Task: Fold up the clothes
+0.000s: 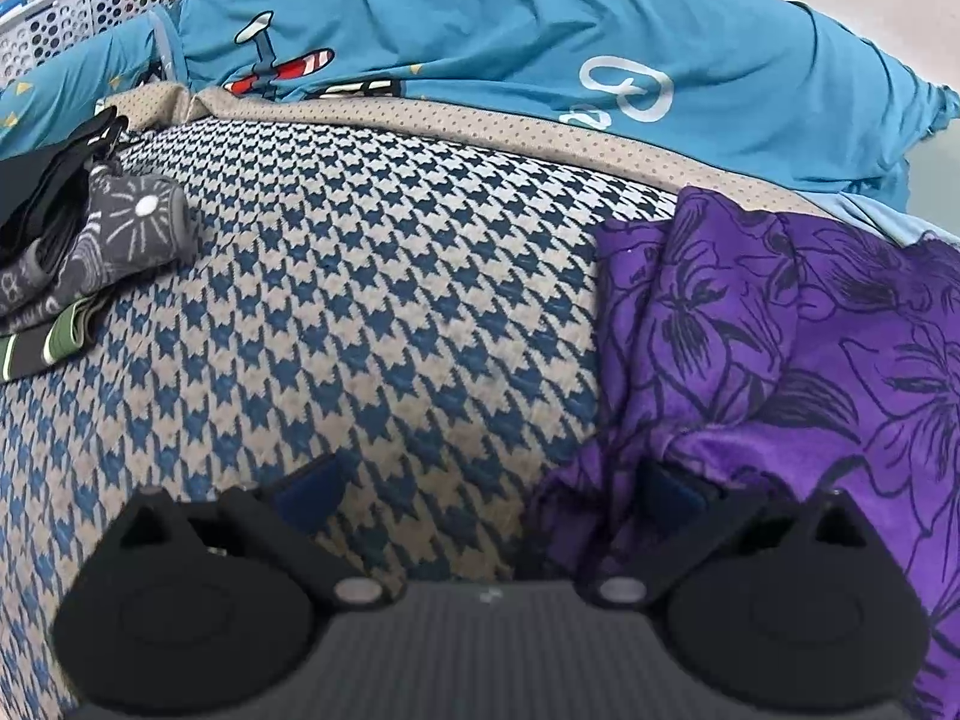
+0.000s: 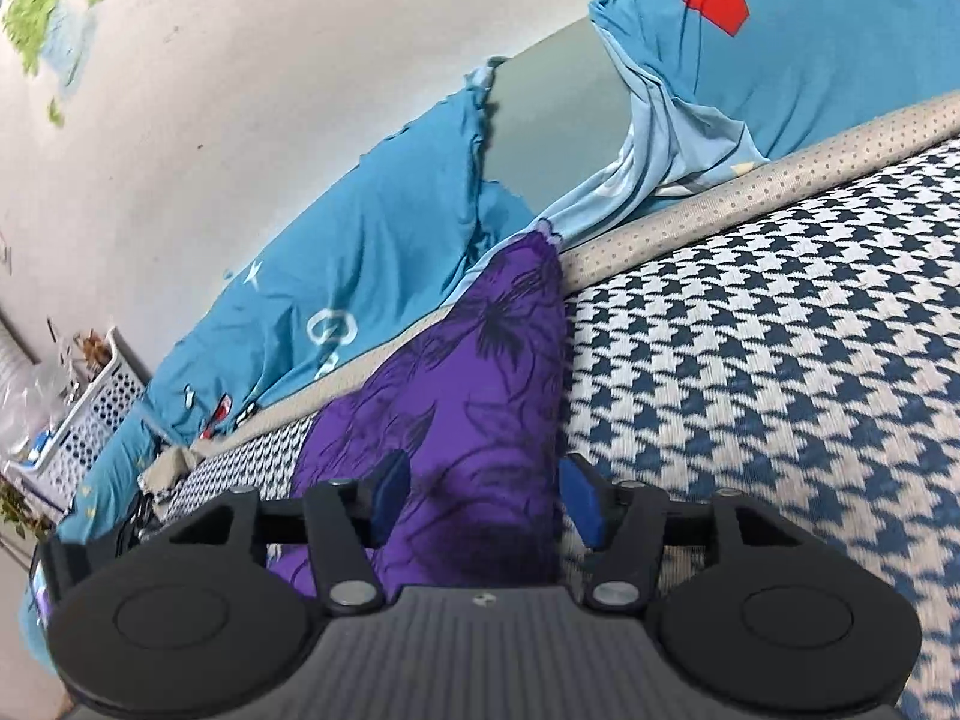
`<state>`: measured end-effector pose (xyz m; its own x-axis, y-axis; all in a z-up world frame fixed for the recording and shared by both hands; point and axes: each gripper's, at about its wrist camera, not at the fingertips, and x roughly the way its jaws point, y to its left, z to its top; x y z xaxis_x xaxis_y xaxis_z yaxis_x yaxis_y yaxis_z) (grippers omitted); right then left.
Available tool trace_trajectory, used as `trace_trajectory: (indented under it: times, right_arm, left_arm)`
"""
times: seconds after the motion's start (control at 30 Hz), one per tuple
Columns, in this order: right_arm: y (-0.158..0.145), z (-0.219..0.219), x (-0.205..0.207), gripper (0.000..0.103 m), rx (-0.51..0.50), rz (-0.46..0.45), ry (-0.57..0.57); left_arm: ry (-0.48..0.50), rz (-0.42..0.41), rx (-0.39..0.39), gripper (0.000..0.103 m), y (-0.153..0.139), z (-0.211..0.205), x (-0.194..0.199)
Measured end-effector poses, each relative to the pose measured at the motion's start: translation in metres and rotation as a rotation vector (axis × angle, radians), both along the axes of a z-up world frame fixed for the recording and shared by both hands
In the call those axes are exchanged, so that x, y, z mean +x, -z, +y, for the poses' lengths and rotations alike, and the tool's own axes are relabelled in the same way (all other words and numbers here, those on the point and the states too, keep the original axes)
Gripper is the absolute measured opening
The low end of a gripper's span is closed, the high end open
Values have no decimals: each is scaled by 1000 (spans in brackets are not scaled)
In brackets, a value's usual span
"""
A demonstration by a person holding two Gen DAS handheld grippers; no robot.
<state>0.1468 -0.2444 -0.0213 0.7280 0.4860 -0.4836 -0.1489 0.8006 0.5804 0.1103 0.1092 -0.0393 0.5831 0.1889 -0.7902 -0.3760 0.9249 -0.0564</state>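
Observation:
A purple garment with dark flower print [image 1: 780, 348] lies bunched on the houndstooth bed cover [image 1: 360, 300], at the right of the left wrist view. My left gripper [image 1: 492, 492] stands wide open low over the cover, its right finger [image 1: 672, 489] above the garment's near edge and its left finger over bare cover. In the right wrist view the purple garment [image 2: 480, 372] runs as a long strip away from me. My right gripper [image 2: 485, 498] is open around its near end, with the blue pads [image 2: 390, 495] apart from the cloth.
Blue printed bedding [image 1: 540, 48] is heaped along the far side of the bed against a pale wall [image 2: 210, 90]. A stack of folded dark and grey clothes [image 1: 90, 240] sits at the left. A white perforated basket [image 1: 78, 6] stands beyond it.

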Motion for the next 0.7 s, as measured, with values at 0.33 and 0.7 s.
trace_trajectory:
  times: [0.33,0.7]
  right_arm:
    - [11,-8,34,61,97,10,26]
    - [30,-1,65,66,106,20,-21]
  left_arm:
    - [21,-11,-25,103,1,4,-3]
    - [36,-14,-49,103,2,9,-4]
